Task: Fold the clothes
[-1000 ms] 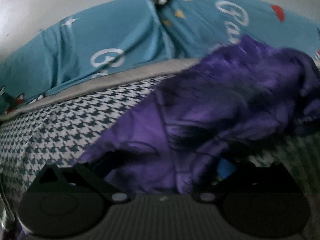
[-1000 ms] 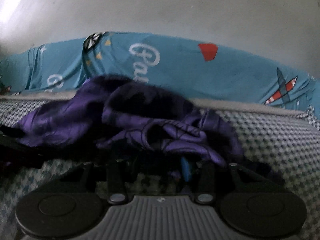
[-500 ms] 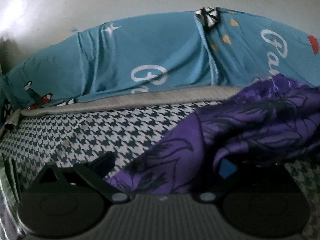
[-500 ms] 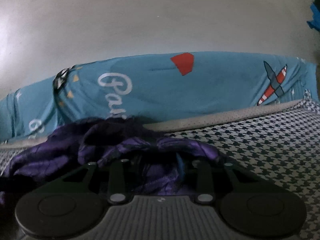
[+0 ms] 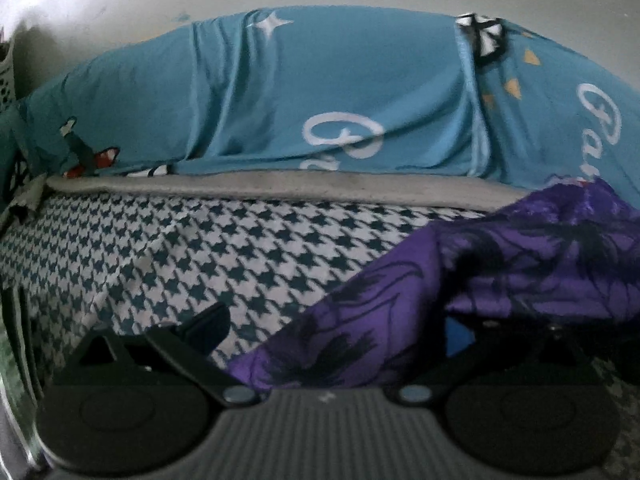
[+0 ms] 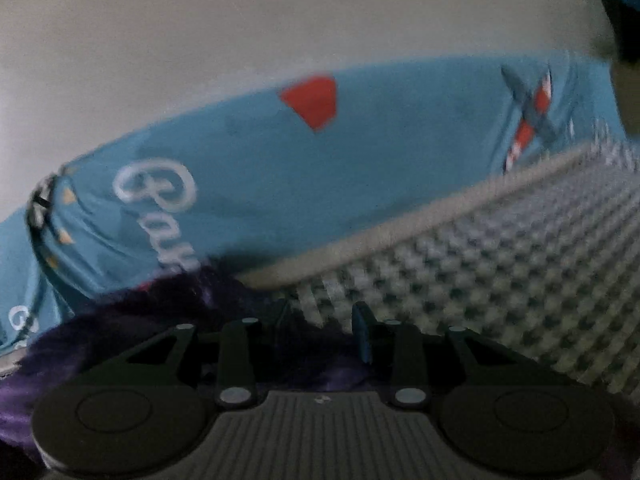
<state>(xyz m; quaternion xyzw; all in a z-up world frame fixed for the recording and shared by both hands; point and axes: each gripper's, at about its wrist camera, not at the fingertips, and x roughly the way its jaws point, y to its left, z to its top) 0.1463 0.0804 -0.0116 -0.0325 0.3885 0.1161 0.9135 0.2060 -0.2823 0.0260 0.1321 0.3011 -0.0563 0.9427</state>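
Note:
A purple garment [image 5: 520, 264] with dark print lies crumpled on the houndstooth bed sheet [image 5: 200, 248]. In the left wrist view it fills the right half and a flap runs down between the fingers. My left gripper [image 5: 332, 328] stands wide open; the cloth lies across the gap and covers the right fingertip, and the left finger [image 5: 204, 320] is bare. In the blurred right wrist view the purple garment [image 6: 120, 320] trails off to the left. My right gripper [image 6: 320, 320] is narrowed, with dark purple cloth pinched low between its fingers.
A teal printed bedcover [image 5: 320, 100] is heaped along the far side of the bed against a pale wall; it also shows in the right wrist view [image 6: 260, 184]. Bare houndstooth sheet [image 6: 500, 260] spreads to the right. A perforated basket [image 5: 8, 76] stands at the far left.
Both grippers moved apart: the left one leftward, so the garment slid to the right of its view; the right one rightward with the cloth trailing behind it. Both rolled.

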